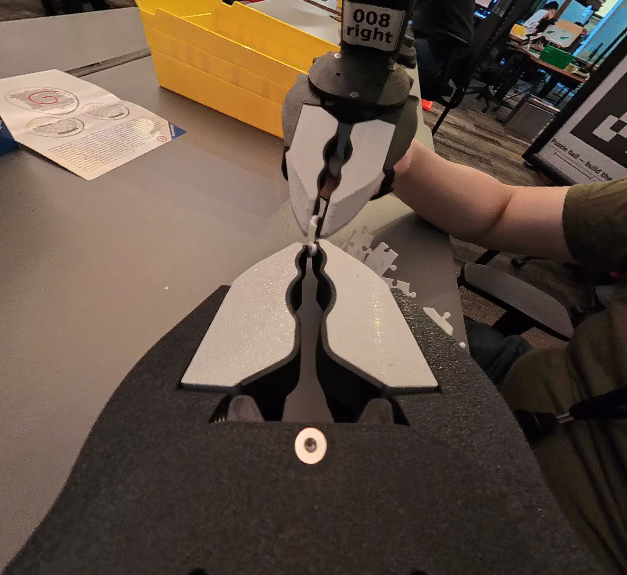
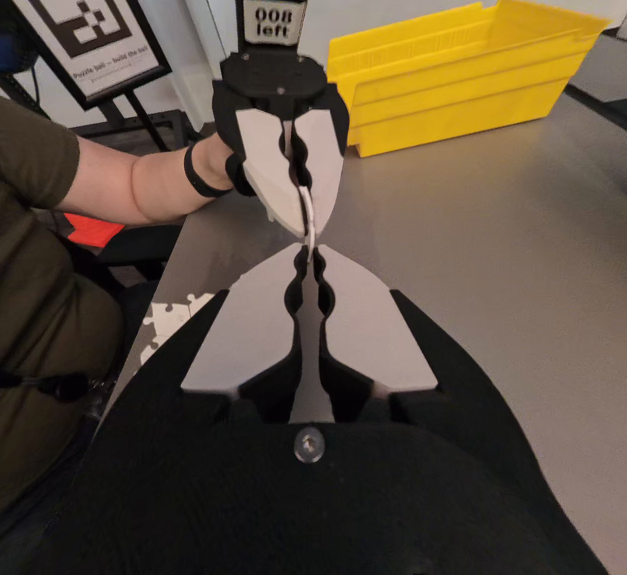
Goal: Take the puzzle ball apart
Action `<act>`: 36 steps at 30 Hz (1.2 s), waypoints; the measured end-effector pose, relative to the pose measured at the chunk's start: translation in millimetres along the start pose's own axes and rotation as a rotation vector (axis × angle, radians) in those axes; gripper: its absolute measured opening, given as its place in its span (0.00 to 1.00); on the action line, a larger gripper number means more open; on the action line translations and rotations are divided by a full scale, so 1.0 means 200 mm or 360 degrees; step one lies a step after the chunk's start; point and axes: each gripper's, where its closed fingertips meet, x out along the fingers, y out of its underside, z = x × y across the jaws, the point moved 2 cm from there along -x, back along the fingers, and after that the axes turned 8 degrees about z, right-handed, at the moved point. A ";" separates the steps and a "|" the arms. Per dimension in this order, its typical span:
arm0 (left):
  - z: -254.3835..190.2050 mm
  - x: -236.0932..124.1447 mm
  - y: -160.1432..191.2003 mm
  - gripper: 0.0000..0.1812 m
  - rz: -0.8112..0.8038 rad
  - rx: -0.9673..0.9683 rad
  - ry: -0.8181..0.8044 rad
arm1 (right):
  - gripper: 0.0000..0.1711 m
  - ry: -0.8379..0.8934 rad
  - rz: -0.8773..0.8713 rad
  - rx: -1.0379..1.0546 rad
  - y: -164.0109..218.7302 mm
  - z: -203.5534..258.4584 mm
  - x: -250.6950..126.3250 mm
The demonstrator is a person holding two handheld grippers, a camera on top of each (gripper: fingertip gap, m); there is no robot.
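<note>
Grey surface (image 1: pixel 101 253): yellow bin (image 1: pixel 224 60) at 12 o'clock, paper sheet (image 1: pixel 81 124) at 10 o'clock, white puzzle pieces (image 1: pixel 383 258) at 3 o'clock.

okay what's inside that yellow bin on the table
Nothing shows inside the yellow bin: only bare yellow inner walls. Its floor is hidden behind the near wall in both views, so flat pieces could lie there unseen.

Each view is taken from close behind its own gripper, along the fingers, low over the desk (image 1: pixel 101 253) near its edge. The two views are pointed at each other; the yellow bin (image 1: pixel 217 53) is shared.
</note>
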 end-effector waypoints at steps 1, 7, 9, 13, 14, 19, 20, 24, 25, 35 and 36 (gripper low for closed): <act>-0.01 0.00 -0.01 0.04 -0.0028 0.0007 0.0029 | 0.02 0.0026 -0.0018 0.0006 -0.02 0.00 -0.02; 0.07 -0.01 0.00 0.22 -0.0017 0.0038 -0.0182 | 0.01 0.0870 -0.0102 -0.0073 -0.20 -0.16 -0.65; 0.08 -0.01 0.00 0.22 -0.0019 0.0091 -0.0262 | 0.01 0.1411 -0.0003 0.0009 -0.14 -0.29 -1.05; 0.08 -0.01 0.00 0.23 -0.0014 0.0098 -0.0286 | 0.02 0.1659 0.0258 0.0776 0.33 -0.54 -1.51; 0.07 -0.01 0.00 0.23 -0.0012 0.0091 -0.0271 | 0.02 0.1607 0.0352 0.0946 0.47 -0.59 -1.53; 0.06 0.00 0.01 0.23 0.0014 0.0072 -0.0237 | 0.09 0.1716 0.0626 0.1412 0.93 -0.72 -1.59; 0.06 0.00 0.02 0.23 0.0034 0.0059 -0.0222 | 0.10 0.1784 0.0620 0.1409 0.93 -0.72 -1.63; 0.07 0.01 0.04 0.24 0.0087 0.0003 -0.0198 | 0.13 0.1964 0.0228 0.1012 0.60 -0.64 -1.69; 0.08 0.01 0.05 0.24 0.0097 -0.0019 -0.0182 | 0.13 0.1911 0.0104 0.0809 0.45 -0.60 -1.62; -0.06 0.09 0.09 0.29 0.0169 -0.0126 0.0214 | 0.13 -0.0005 0.0433 -0.0167 0.14 0.01 -0.22; -0.07 0.09 0.08 0.29 0.0164 -0.0105 0.0220 | 0.12 -0.0049 0.0490 -0.0162 0.19 0.02 -0.17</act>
